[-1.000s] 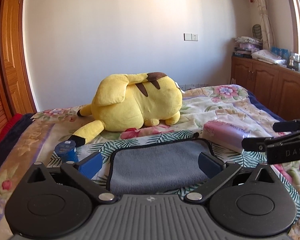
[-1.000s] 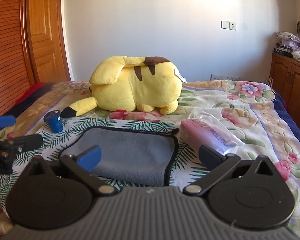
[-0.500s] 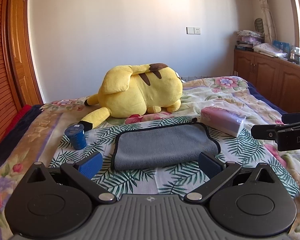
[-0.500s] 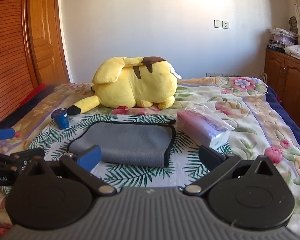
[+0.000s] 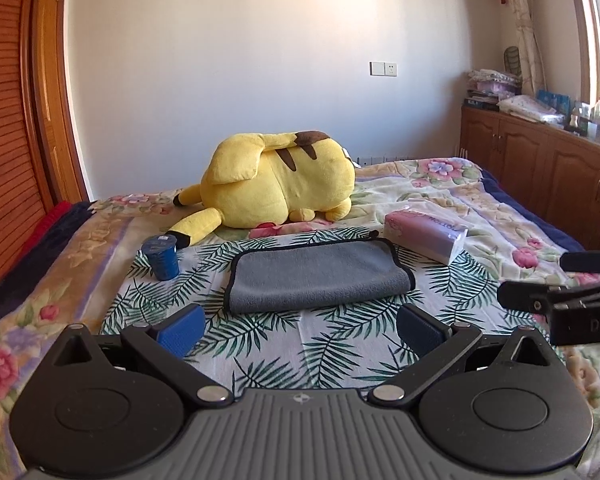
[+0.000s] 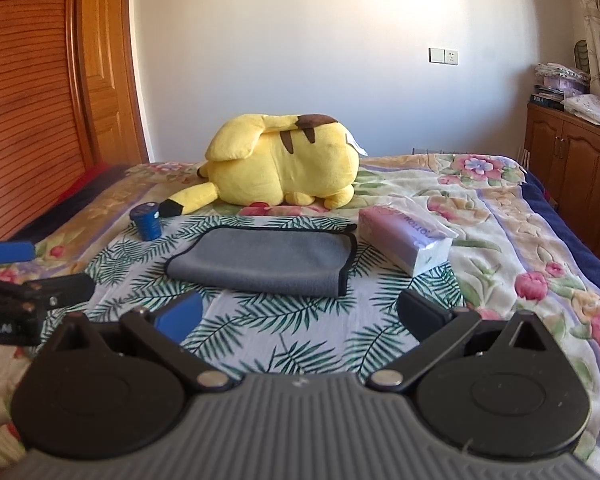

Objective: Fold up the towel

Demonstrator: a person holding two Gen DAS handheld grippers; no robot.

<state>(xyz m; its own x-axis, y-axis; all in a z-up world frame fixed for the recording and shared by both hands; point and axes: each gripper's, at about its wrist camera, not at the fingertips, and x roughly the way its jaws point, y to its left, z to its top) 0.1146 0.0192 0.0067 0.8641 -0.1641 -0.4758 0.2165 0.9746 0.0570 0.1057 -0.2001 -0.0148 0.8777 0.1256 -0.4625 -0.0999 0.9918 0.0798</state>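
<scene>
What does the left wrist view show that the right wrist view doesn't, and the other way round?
Only the left wrist view shows the right tool at its right edge, plus the window frame. Only the right wrist view shows the left tool at its left edge. Both share the folded grey towel lying free on the bedspread, the yellow plush, the blue can and the tissue pack; each camera's own tool is open, apart from the towel.

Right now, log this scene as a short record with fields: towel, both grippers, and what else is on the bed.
towel: grey, black-edged, folded, flat on the bedspread
left gripper: open, empty, short of the towel
right gripper: open, empty, short of the towel
left of towel: blue canister
right of towel: pink tissue pack
behind towel: yellow plush toy
</scene>
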